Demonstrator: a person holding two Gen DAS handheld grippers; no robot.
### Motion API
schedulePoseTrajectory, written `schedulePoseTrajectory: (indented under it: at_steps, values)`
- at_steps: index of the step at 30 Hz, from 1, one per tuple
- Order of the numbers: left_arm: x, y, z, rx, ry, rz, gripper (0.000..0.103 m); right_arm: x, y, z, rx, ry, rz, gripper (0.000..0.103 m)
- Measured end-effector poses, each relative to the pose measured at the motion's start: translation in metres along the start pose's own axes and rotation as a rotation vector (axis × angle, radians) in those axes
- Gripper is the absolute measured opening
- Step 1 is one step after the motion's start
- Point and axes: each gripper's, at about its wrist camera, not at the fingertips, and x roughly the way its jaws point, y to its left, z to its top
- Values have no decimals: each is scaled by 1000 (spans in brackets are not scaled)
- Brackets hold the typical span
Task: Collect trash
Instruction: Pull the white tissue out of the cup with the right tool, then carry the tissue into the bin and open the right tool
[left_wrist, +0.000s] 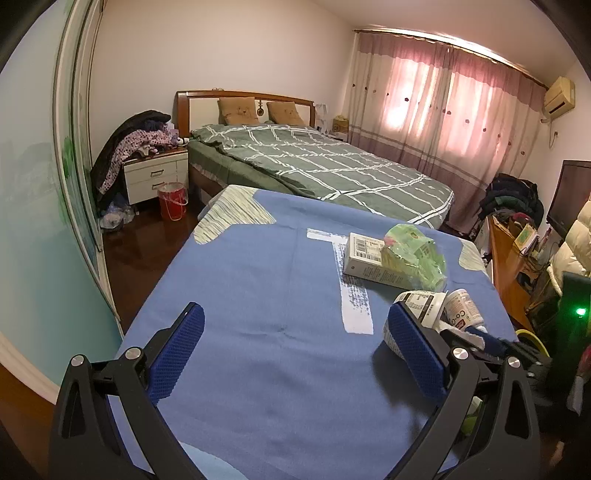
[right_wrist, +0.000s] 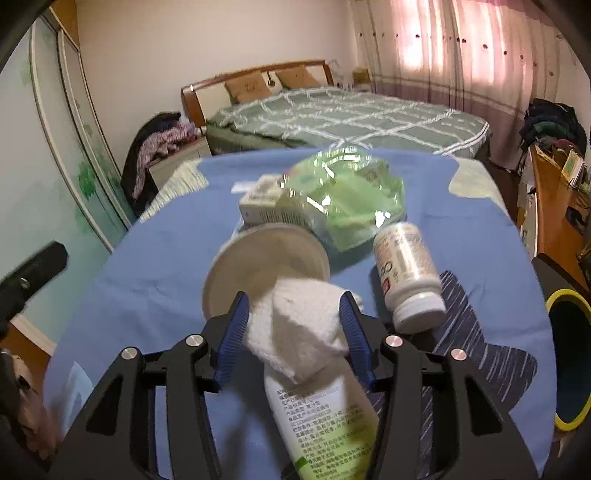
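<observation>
My right gripper (right_wrist: 293, 325) has a crumpled white tissue (right_wrist: 299, 332) between its narrowly parted blue pads, above a green-labelled tube (right_wrist: 325, 417) on the blue tablecloth (right_wrist: 147, 258). My left gripper (left_wrist: 295, 347) stands wide and empty. Ahead lie a round tub (right_wrist: 264, 266), a white bottle (right_wrist: 410, 277) and a green bag (right_wrist: 343, 195) resting on a carton (left_wrist: 364, 258).

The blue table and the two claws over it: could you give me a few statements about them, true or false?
1. The left gripper is wide open with nothing in it. True.
2. The white pill bottle stands upright. False: it lies on its side.
3. A white tissue sits between the fingers of the right gripper. True.
4. The green plastic bag lies on the floor. False: it is on the table, against the box.
</observation>
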Motion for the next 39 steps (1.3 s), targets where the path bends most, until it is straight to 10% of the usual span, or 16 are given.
schedulePoseTrajectory:
  at_steps: [1, 20, 39]
  values:
    - [1, 0, 1, 2, 2, 0, 98, 1, -1, 1, 7, 7, 15, 5]
    - [7, -1, -2, 1, 16, 1, 98, -82, 8, 79, -9, -267, 99, 1]
    - [7, -35, -9, 52, 39, -53, 98, -159, -70, 67, 117, -420, 23, 1]
